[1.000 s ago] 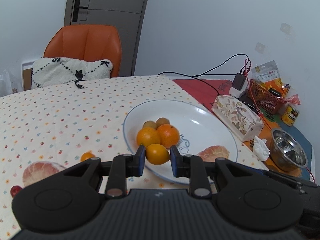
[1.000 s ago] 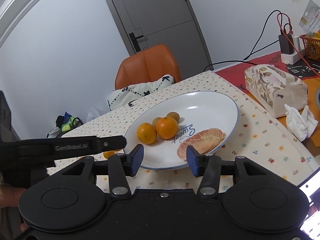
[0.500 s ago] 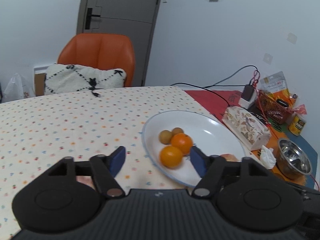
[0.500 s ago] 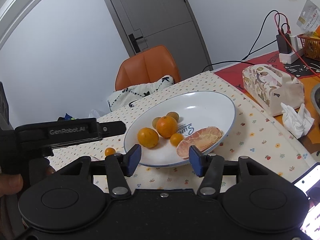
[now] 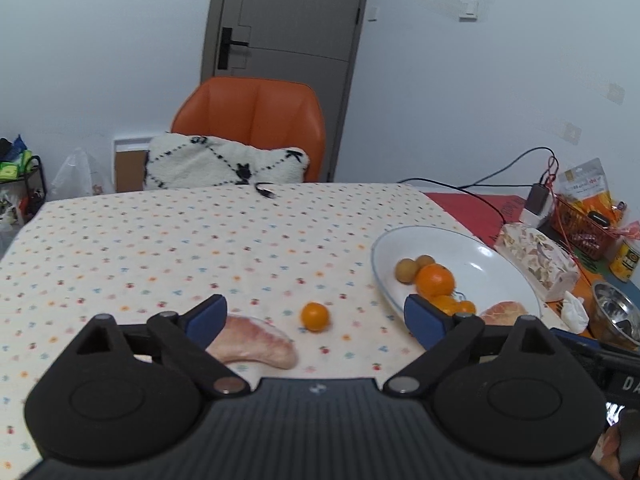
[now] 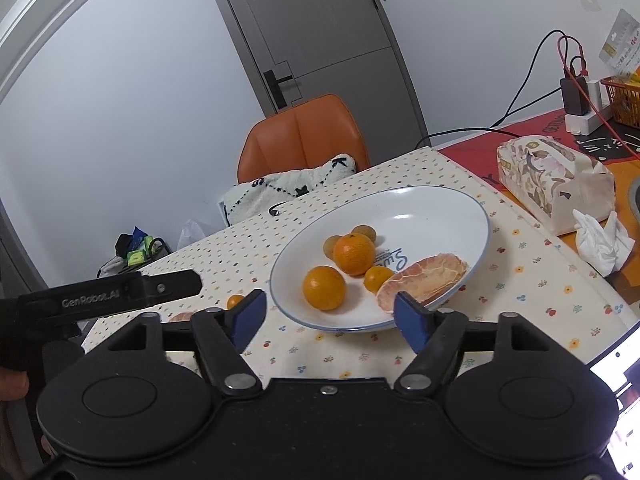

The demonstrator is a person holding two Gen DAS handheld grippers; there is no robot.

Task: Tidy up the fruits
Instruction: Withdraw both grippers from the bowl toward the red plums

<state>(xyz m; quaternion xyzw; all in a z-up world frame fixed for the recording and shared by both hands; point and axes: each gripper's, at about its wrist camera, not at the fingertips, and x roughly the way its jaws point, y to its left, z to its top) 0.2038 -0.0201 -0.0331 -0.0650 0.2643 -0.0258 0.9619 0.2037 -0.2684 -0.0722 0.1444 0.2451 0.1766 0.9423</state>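
Left gripper [image 5: 316,314], jaws opening and empty, lines up on the loose kumquat [image 5: 315,316], presumably plate-bound [image 5: 496,258].

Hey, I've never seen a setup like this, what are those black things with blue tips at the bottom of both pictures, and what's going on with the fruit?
There is no robot arm here: a person holds a two-finger gripper in each hand, and each carries a camera that looks along its fingers. One picture is from the left gripper, the other from the right gripper. Both sets of jaws are opening, and neither holds anything.

On the dotted tablecloth a white plate holds two oranges, a small orange fruit, two brownish fruits and a pomelo segment. Still off the plate are a small orange and another pomelo piece. A tissue box sits beside the plate.
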